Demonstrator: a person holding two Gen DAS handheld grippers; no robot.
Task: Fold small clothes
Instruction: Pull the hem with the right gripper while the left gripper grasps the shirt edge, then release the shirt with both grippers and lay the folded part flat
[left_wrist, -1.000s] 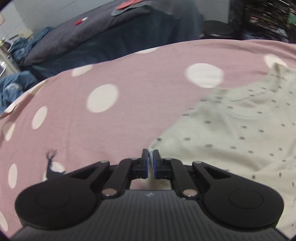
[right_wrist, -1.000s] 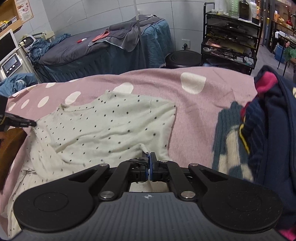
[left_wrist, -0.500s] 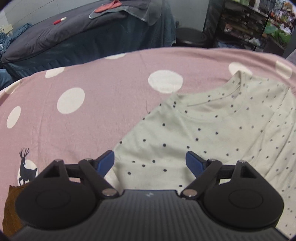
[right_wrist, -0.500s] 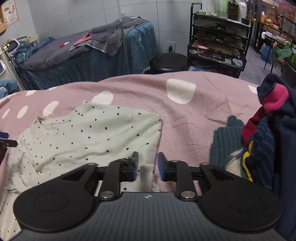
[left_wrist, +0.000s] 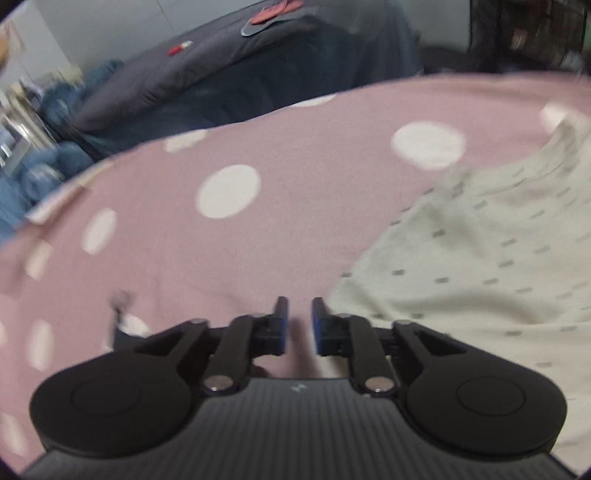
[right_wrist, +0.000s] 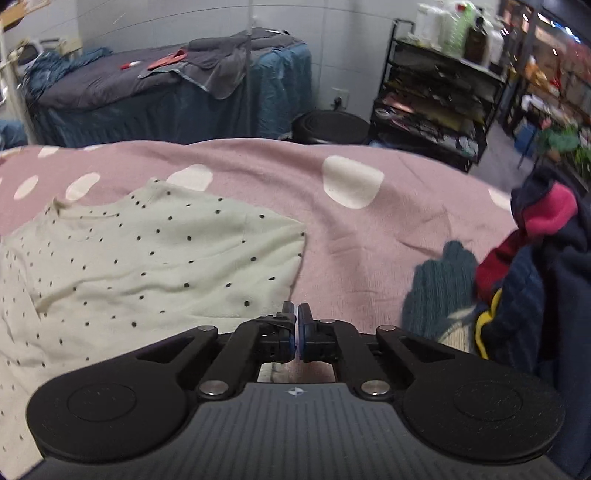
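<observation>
A pale dotted small shirt (right_wrist: 147, 266) lies on the pink spotted blanket (right_wrist: 369, 236); it also shows blurred at the right of the left wrist view (left_wrist: 480, 258). My left gripper (left_wrist: 298, 312) hovers over the blanket just left of the shirt's edge, jaws a small gap apart and empty. My right gripper (right_wrist: 296, 314) sits at the shirt's right lower corner with its jaws pressed together; I see no cloth between them.
A pile of dark, red and teal clothes (right_wrist: 535, 280) lies at the right of the blanket. Behind stand a dark covered bed (right_wrist: 166, 96), a black round bin (right_wrist: 332, 127) and a metal shelf rack (right_wrist: 436, 99).
Both grippers let go of the shirt and opened half a second ago. Now the left jaws have narrowed and swung left onto the blanket; the right jaws have shut again.
</observation>
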